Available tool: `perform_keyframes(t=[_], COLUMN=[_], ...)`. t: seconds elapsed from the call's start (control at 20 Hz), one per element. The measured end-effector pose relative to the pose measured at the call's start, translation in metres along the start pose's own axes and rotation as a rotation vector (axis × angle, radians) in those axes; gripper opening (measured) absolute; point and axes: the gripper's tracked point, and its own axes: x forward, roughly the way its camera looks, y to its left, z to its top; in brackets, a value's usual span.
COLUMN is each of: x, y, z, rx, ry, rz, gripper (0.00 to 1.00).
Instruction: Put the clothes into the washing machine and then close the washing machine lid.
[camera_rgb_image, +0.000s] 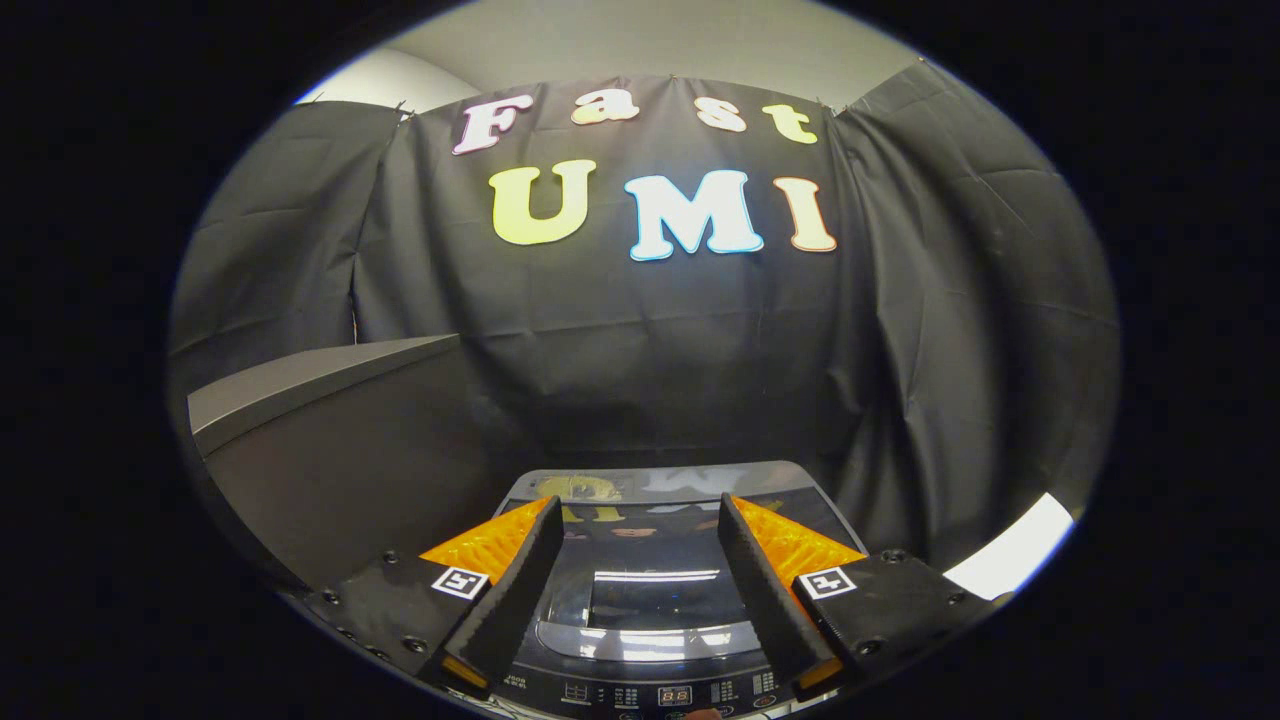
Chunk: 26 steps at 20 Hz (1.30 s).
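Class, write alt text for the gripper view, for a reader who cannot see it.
The open gripper holds nothing and hangs above a washing machine whose glossy lid lies shut, seen between the fingers. A grey cabinet stands beside the machine, with black cloth behind.

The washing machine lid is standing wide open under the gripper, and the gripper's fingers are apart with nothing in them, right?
Not quite. In the gripper view the washing machine lid lies shut and flat; its glossy top mirrors the booth's lights. The rest is right: the gripper hangs over it with its fingers apart and nothing between them.
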Motion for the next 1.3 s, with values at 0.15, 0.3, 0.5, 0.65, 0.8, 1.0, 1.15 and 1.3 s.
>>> perform_keyframes(t=[0.15,0.3,0.5,0.65,0.8,1.0,1.15,1.3], x=[-0.008,-0.025,-0.059,-0.091,-0.122,-0.168,-0.202,-0.228], y=[0.002,0.004,0.009,0.014,0.017,0.025,0.030,0.033], z=[0.010,0.028,0.057,0.077,0.089,0.101,0.104,0.105], rx=[0.009,-0.005,-0.012,-0.016,-0.016,-0.025,-0.047,-0.035], ry=[-0.019,-0.049,-0.104,-0.143,-0.172,-0.208,-0.225,-0.247], rz=[-0.003,-0.005,-0.007,-0.008,-0.020,-0.032,-0.036,-0.046], gripper=[0.97,0.97,0.97,0.97,0.96,0.96,0.96,0.96])
